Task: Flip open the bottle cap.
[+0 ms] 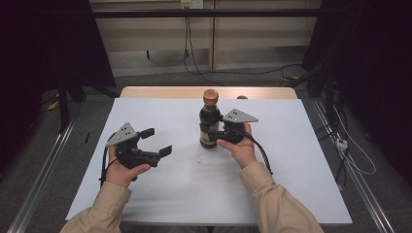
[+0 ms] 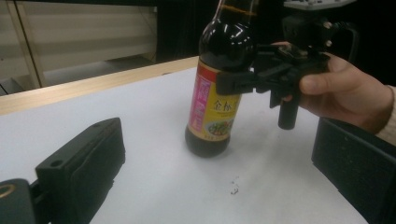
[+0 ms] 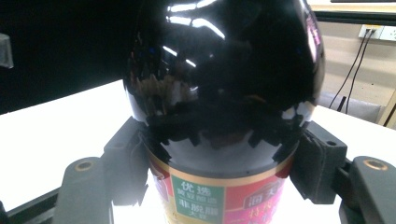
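A dark sauce bottle with an orange cap and a red-and-yellow label stands upright on the white table, near its middle. My right gripper is shut on the bottle's body just above the label, one pad on each side. Up close, the glossy bottle sits squeezed between the two pads. My left gripper hovers to the bottle's left, jaws spread wide and nothing between them. From the left gripper view, the bottle stands ahead, the right gripper clamped on it.
Tiny specks lie on the table in front of the bottle. A wooden strip runs along the far table edge. Cables trail over the floor behind, and a metal rail runs along the left.
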Demonstrator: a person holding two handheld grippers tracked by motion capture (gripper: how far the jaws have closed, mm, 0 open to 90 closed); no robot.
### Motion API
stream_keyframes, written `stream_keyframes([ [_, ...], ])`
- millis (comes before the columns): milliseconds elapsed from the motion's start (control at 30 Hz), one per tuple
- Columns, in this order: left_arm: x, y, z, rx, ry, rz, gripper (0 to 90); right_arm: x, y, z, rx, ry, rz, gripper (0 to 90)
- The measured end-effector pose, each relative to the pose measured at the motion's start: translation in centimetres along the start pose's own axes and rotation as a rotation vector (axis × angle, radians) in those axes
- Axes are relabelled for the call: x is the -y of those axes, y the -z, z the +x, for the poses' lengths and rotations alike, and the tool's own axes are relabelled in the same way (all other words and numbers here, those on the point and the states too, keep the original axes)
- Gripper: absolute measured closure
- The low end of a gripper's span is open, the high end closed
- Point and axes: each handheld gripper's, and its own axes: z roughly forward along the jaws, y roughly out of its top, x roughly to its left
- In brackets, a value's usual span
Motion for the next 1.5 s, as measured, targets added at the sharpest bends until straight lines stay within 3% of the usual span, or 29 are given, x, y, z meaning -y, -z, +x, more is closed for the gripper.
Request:
stream_keyframes([
  [400,-2.5,-1.9,0.0,0.018,0.010,0.004,4.2,0.0,0.0,0.0,0.000,-0.006,0.000,30.4],
  [667,-3.9,-2.9,0.0,0.027,-0.032,0.022,10.3,0.1,0.0,0.0,-0.002,-0.010,-0.002,30.4],
  [733,-4.1,-3.2,0.1,0.044,-0.034,0.030,10.8,0.1,0.0,0.0,-0.003,-0.010,-0.002,30.4],
  [867,-4.6,-3.7,0.1,0.038,-0.033,0.037,13.1,0.1,0.0,0.0,-0.004,-0.012,-0.003,30.3],
  [1033,-5.3,-4.2,0.3,0.058,-0.033,0.038,20.9,0.1,0.0,0.0,-0.005,-0.012,-0.001,30.3],
  [1200,-5.9,-4.7,0.4,0.035,-0.048,0.044,23.6,0.1,0.0,-0.1,-0.006,-0.014,-0.001,30.3],
  [1433,-6.7,-5.4,0.2,0.047,-0.066,0.066,28.4,0.1,0.0,-0.1,-0.007,-0.015,0.000,30.2],
  [1500,-7.0,-5.5,0.3,0.059,-0.067,0.065,33.3,0.1,0.0,-0.1,-0.007,-0.016,0.001,30.2],
])
